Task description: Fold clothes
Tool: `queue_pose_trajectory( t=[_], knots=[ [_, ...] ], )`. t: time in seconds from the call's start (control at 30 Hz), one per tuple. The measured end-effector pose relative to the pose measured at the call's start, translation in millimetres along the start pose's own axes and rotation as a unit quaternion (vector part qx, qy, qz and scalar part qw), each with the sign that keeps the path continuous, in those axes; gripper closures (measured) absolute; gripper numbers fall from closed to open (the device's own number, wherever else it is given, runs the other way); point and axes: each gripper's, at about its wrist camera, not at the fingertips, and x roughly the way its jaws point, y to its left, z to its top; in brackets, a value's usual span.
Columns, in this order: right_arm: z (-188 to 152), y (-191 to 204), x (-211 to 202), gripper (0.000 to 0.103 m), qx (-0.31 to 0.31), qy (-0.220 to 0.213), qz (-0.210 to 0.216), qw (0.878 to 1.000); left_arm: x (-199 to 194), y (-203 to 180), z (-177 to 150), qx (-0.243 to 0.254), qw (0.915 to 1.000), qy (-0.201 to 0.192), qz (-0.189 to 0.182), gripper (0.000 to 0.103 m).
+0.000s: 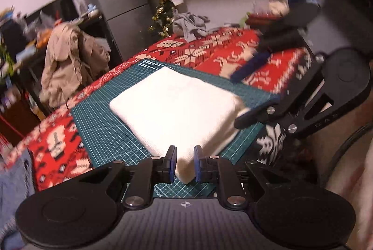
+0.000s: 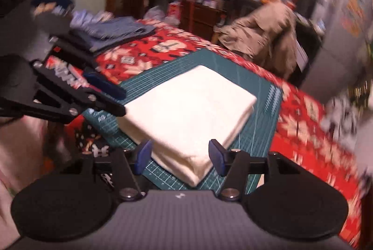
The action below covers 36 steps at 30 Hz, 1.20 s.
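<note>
Both tongs hang at the near edges of the white cloth: the left tongs (image 1: 184,162) stand narrow with the cloth's near corner showing in their gap, though whether the pads pinch it I cannot tell, and the right tongs (image 2: 179,155) are spread wide and hold nothing, straddling another corner. The counter, draped in a red patterned cover (image 1: 209,51), carries everything; on it lies the green cutting mat (image 1: 98,119), and square on the mat rests the white cloth (image 1: 177,105), already lying as a thick, layered, neat rectangle. Beyond the mat, a heap of grey clothes (image 1: 190,25) sits at the cover's far side, and a folded blue garment (image 2: 116,32) lies off another side. That fits a fold just finished or a folded piece about to be moved. The risk, as I judge it: a pull on one corner alone would peel the top layers open, and a wide, empty pair dragging across could skew the stack on the smooth mat.
</note>
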Motion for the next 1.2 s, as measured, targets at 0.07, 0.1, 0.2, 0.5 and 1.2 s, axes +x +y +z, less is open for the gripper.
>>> queue_pose_trajectory(
  t=[0.07, 0.1, 0.2, 0.5, 1.2],
  knots=[
    [1.3, 15.8, 3.4, 0.047, -0.063, -0.006, -0.020, 0.998, 0.9, -6.6, -2.7, 0.035, 0.9992, -0.004, 0.018, 0.088],
    [1.3, 23.2, 5.2, 0.047, -0.093, -0.009, -0.028, 0.995, 1.6, -10.7, -4.7, 0.055, 0.9981, -0.003, 0.028, 0.087],
    [1.2, 38.2, 10.5, 0.047, -0.144, -0.012, -0.036, 0.989, 4.6, -23.6, -12.6, 0.123, 0.9908, 0.001, 0.057, 0.083],
    [-4.1, 61.1, 27.4, 0.047, -0.191, -0.011, -0.046, 0.980, 12.8, -54.6, -45.8, 0.305, 0.9425, -0.018, 0.136, 0.073],
    [-37.8, 111.8, 71.0, 0.087, -0.404, -0.063, -0.087, 0.908, 21.5, -53.7, -51.2, 0.361, 0.9209, -0.070, 0.129, 0.098]
  ],
)
